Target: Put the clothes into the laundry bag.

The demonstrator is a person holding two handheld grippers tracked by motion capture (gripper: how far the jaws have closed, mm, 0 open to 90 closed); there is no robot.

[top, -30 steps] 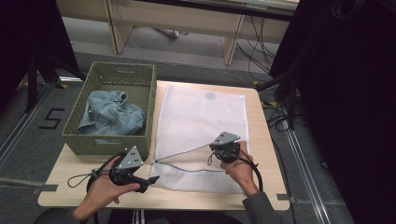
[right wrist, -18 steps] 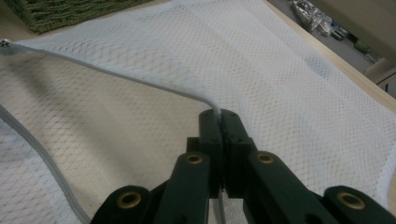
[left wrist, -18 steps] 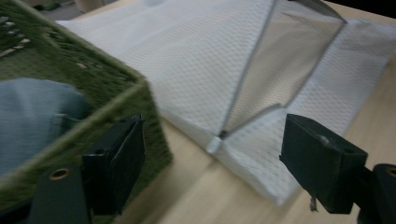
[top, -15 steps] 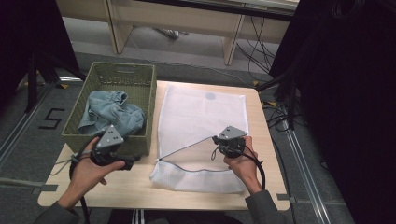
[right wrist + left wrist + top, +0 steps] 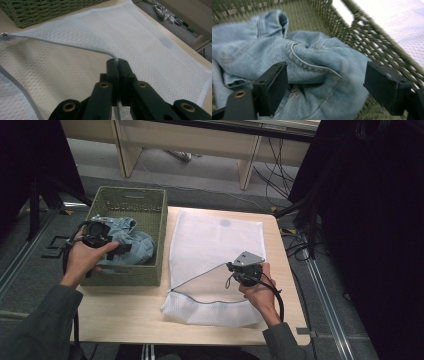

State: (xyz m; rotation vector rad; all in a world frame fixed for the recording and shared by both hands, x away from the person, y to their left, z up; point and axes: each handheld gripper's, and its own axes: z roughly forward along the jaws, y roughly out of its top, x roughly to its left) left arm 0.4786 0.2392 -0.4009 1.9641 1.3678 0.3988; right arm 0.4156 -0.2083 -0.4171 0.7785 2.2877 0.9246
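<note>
A white mesh laundry bag (image 5: 215, 245) lies flat on the wooden table (image 5: 125, 312), its mouth toward the near edge. My right gripper (image 5: 235, 267) is shut on the bag's grey upper rim (image 5: 75, 46) and holds it lifted, so the mouth gapes. Crumpled light-blue jeans (image 5: 312, 62) lie in the green woven basket (image 5: 150, 210) at the table's left. My left gripper (image 5: 125, 248) hovers open just over the jeans (image 5: 132, 245), its jaws spread wide on either side of a denim fold, not closed on it.
The basket's woven wall (image 5: 372, 37) stands between the jeans and the mesh bag. Desk legs and cables (image 5: 265, 175) lie on the floor beyond the table. Dark drapes (image 5: 370, 220) hang at the right.
My left gripper has moved from the table's near edge up and left into the basket, over the jeans. The right gripper keeps its hold on the bag's rim.
</note>
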